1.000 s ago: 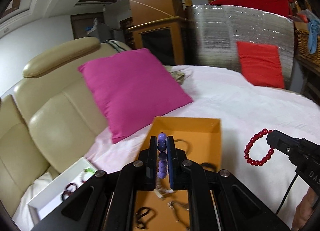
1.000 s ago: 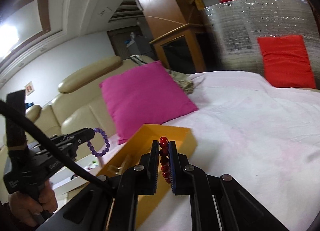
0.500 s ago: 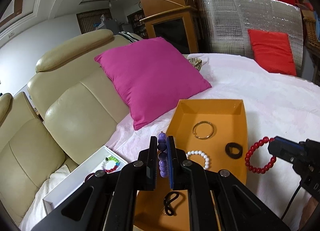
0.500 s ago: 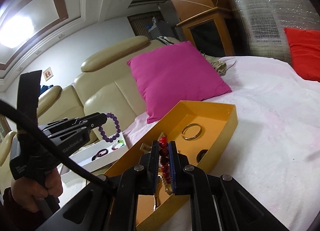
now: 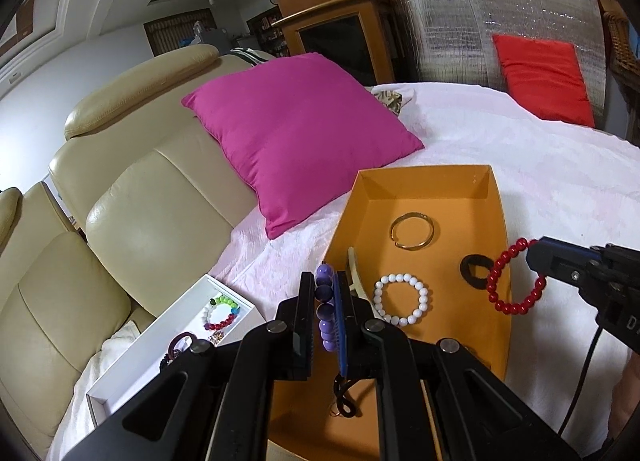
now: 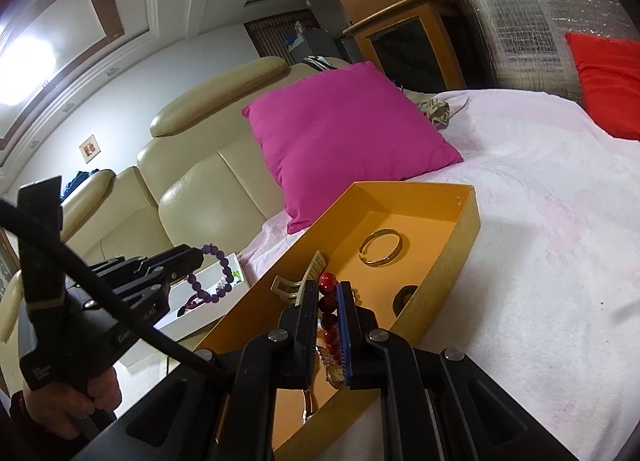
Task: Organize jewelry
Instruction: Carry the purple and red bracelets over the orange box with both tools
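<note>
holding a purple bracelet (image 5: 325, 309), the left hand-held gripper (image 5: 325, 301) has its jaws pressed shut on the beads. the loop hangs in the air in front of the white box (image 5: 168, 345), as the right wrist view shows (image 6: 212, 277). that box sits below and to the left of the left hand-held gripper, and it has a bracelet of many colours (image 5: 221, 314) and a dark ring (image 5: 182, 342) inside.

the right hand-held gripper (image 6: 329, 309) is squeezed tight on a red bracelet (image 6: 327, 313). in the left wrist view the red loop (image 5: 514, 275) hangs from its tip over the right edge of the orange box (image 5: 498, 197).

the orange box lies on the bed (image 5: 560, 165), just ahead of both hand-held grippers. inside it, ahead of the left hand-held gripper, are a gold bangle (image 5: 412, 230), a white bead bracelet (image 5: 402, 300), a black ring (image 5: 476, 270) and a cream hair clip (image 5: 354, 273). a black loop (image 5: 344, 397) lies near the close end, under the left hand-held gripper. a watch (image 6: 334, 369) shows under the right hand-held gripper.

a pink pillow (image 5: 296, 133) leans on the sofa (image 5: 132, 197), far ahead and to the left. a red cushion (image 5: 544, 81) rests far ahead to the right.
</note>
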Motion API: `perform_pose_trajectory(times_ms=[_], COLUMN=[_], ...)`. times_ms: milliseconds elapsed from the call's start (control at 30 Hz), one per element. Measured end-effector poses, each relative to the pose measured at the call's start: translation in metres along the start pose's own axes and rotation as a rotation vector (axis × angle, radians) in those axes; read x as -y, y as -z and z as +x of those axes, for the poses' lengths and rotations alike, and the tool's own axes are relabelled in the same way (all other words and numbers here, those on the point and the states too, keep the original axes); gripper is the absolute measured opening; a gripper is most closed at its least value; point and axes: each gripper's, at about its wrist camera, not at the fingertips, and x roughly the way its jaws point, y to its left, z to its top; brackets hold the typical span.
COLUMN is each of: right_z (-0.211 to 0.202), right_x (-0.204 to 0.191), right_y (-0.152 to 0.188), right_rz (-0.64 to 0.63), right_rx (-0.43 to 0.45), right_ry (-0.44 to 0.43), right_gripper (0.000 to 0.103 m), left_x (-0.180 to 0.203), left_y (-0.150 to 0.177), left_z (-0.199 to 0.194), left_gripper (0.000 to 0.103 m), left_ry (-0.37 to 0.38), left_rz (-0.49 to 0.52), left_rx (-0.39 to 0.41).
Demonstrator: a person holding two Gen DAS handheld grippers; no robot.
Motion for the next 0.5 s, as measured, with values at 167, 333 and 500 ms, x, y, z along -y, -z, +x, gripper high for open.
perform_pose_trajectory(times_ms=[167,333,500], right_z=[0.011,0.025,0.036], right_x=[0.001,0.004,0.008], right_y=[0.000,-0.001,0.000], right_rz=[0.005,0.017,0.022], right_rx=[-0.006,-0.017,-0.029], right_ry=[0.011,0.025,0.043], right_gripper=[0.010,0.010,0.010], left_x=[0.003,0.008,0.010], left_y=[0.004,0.009,0.014], left_z=[0.005,0.010,0.014], left_gripper=[0.009,0.009,0.009], left_ry=[0.006,0.012,0.013], left_rz=[0.010,0.022,0.025], left_rx=[-0.015,-0.031,-0.046])
